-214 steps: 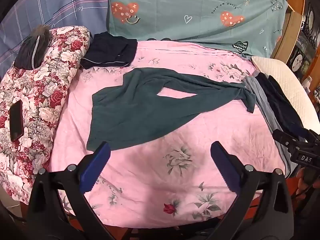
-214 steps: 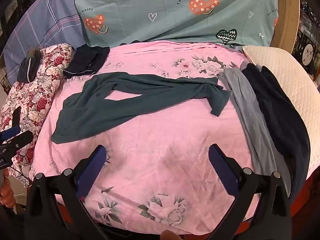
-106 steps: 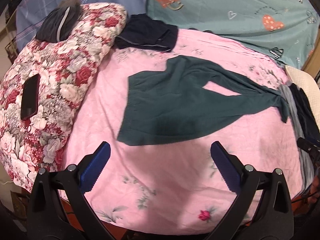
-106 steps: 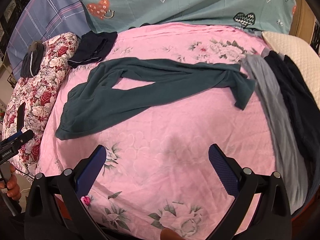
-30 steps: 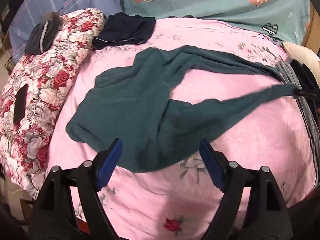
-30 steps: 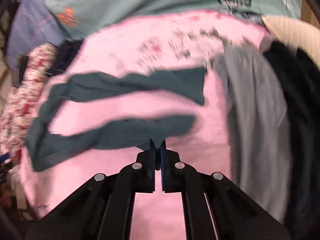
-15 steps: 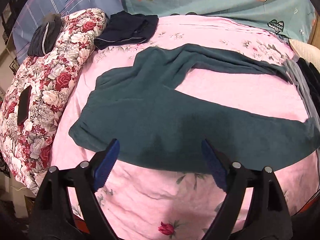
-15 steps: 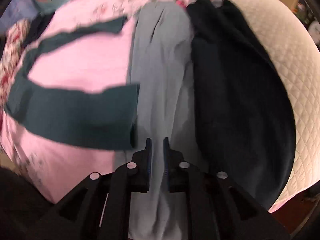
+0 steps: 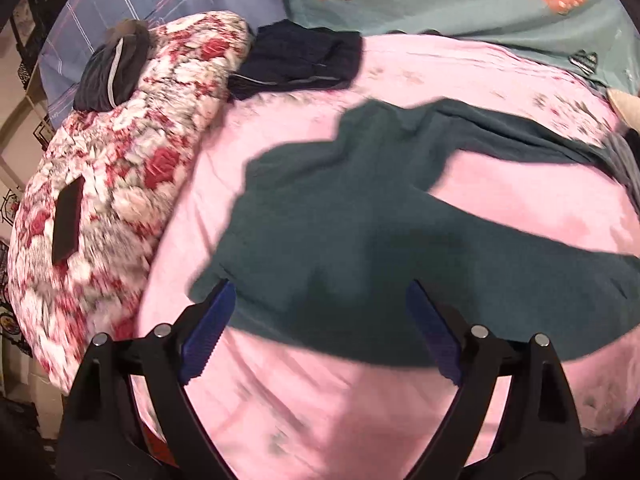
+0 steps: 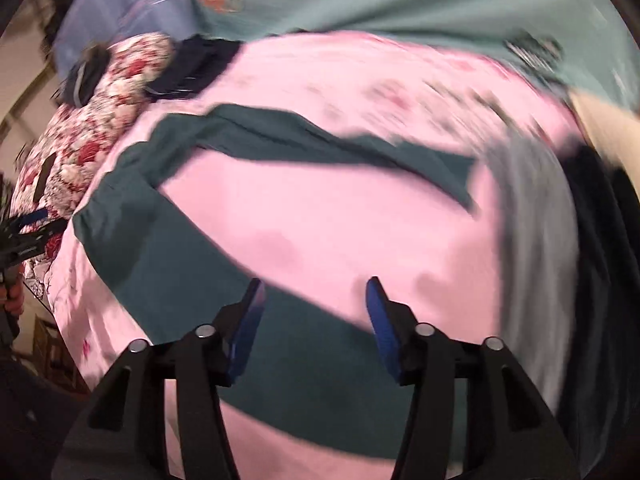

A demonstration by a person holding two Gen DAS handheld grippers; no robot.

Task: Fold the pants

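Landmark: the pink bedsheet (image 9: pixel 500 216). At its left edge lies a flowered quilt (image 9: pixel 132 184), bearing a dark bundle (image 9: pixel 112 72) at its far end and a flat black object (image 9: pixel 68 220) on its near slope. A folded navy garment (image 9: pixel 300 60) sits at the sheet's far left corner, touching the quilt. The green pants (image 9: pixel 340 232) lie spread across the sheet's middle, waist toward the quilt, legs parted and running rightward; the near leg is broad and flat, the far leg narrower. The left gripper (image 9: pixel 320 320) hovers over the waist end, fingers released and wide apart, nothing between them. The right gripper (image 10: pixel 316 320) hangs above the near leg, its jaws having just been opening; nothing is pinched, the pads clear of the cloth. A grey garment (image 10: pixel 532 216) and a black one (image 10: pixel 600 248) lie along the sheet's right edge
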